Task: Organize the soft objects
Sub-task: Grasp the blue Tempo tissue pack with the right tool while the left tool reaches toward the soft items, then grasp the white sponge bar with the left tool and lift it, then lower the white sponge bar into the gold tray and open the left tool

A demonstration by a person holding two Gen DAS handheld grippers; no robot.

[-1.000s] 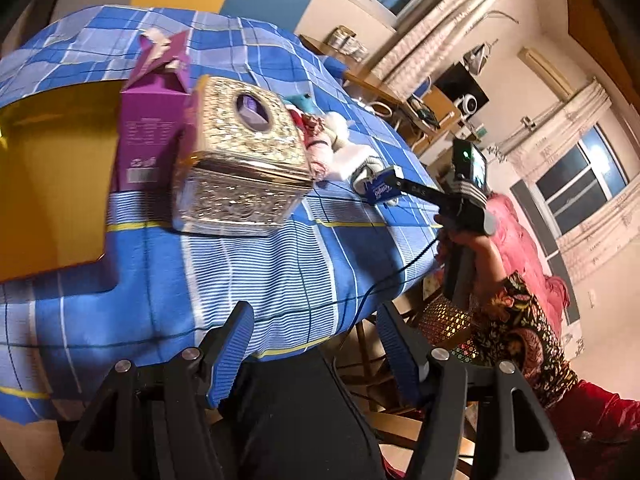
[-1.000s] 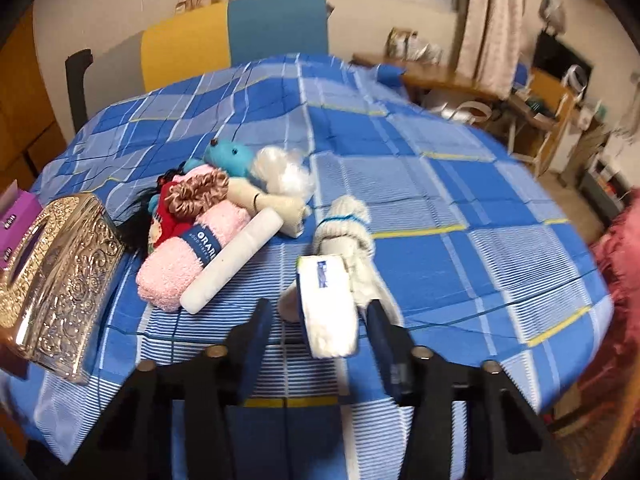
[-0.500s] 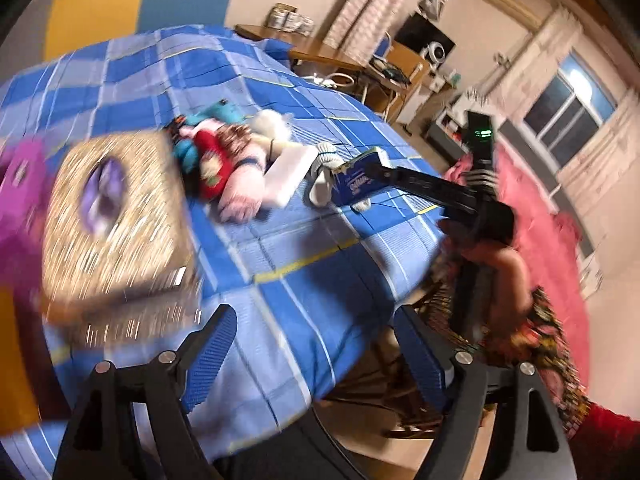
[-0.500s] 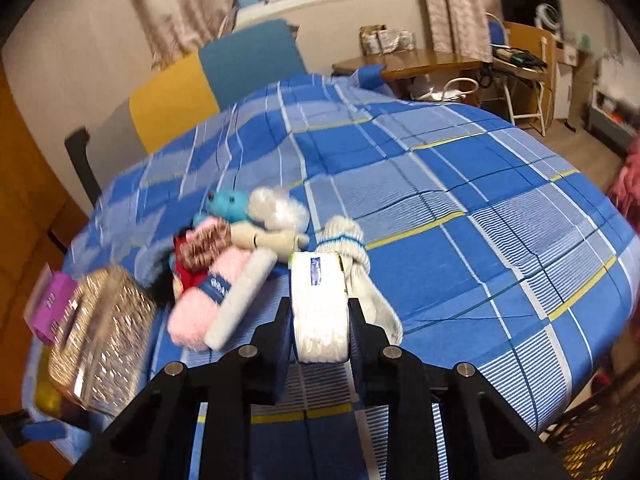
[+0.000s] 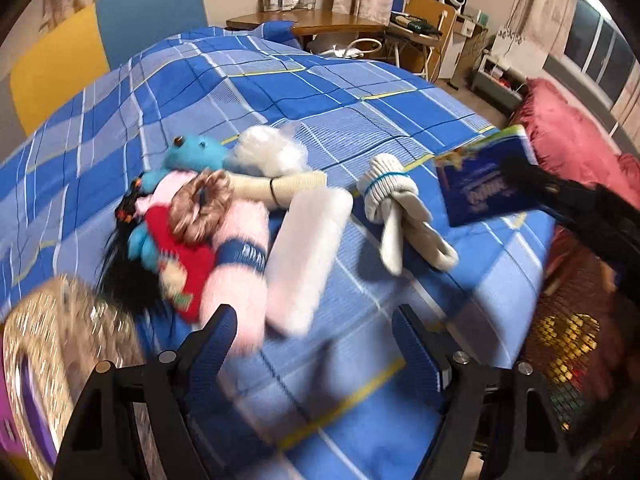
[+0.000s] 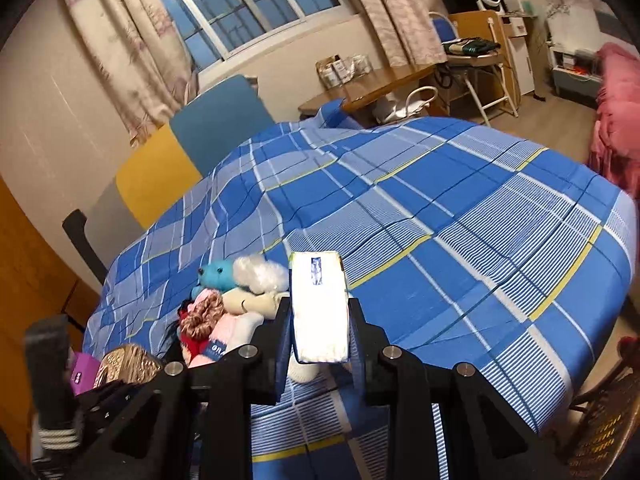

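Tissue pack lifted clear
Right gripper [image 6: 320,316] fingers clamped the tissue pack [image 6: 319,306]; left gripper [image 5: 314,334] fingers gaped wide, holding nothing, before the white roll [image 5: 306,256].

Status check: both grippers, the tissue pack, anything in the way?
Right gripper shut on tissue pack, lifted off the checked tablecloth. Left gripper open, empty, facing soft-toy pile. Nothing blocking.

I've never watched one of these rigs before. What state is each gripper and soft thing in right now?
Right gripper: shut on the tissue pack.
Tissue pack: lifted off the table.
Left gripper: open, holding nothing.
White socks: bundled, lying on the tablecloth.
Pink towel roll: rolled, banded, lying in the pile.
Blue plush toy: lying in the pile.
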